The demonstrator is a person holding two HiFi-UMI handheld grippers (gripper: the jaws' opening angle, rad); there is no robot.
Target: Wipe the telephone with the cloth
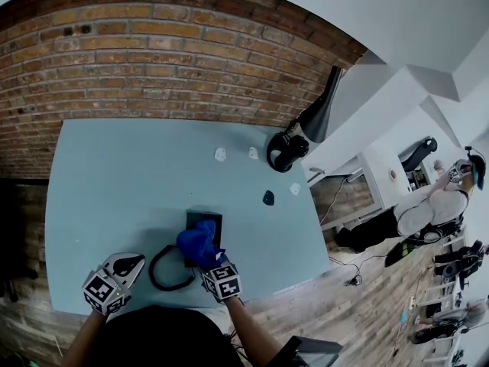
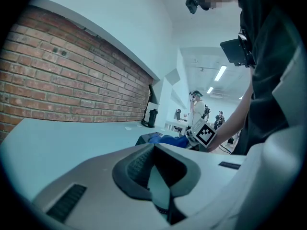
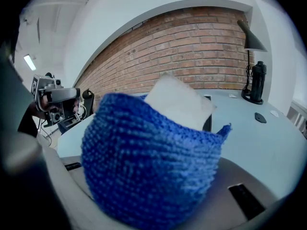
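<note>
Where the telephone sits: black telephone [image 1: 200, 220] flat on the pale blue table [image 1: 114, 182], close to the person's edge, near the middle.
Long axis: runs away from the person toward the brick wall [image 1: 153, 52]; the far short end is bare, the near end lies under the cloth.
Cloth: blue knitted cloth [image 1: 199, 241], bunched on the telephone's near right part.
Right gripper [image 1: 210, 262]: jaws clamped on the cloth, which swallows them completely in its own view.
Left gripper [image 1: 128, 264]: jaws together at the tips with nothing between them, over the table's near left part, apart from the telephone.
Cord: black loop [image 1: 170, 270] lying between the left gripper and the telephone.
Head view only: the telephone's whole outline, the loop, and small white and dark bits [image 1: 268, 198] farther up the table.
Right gripper view only: a white tag [image 3: 180, 102] standing up behind the cloth, with a dark sliver of telephone [image 3: 207, 122] beside it.
Left gripper view only: telephone, cloth and the other gripper's marker cube [image 2: 206, 134] seen low from the side.
</note>
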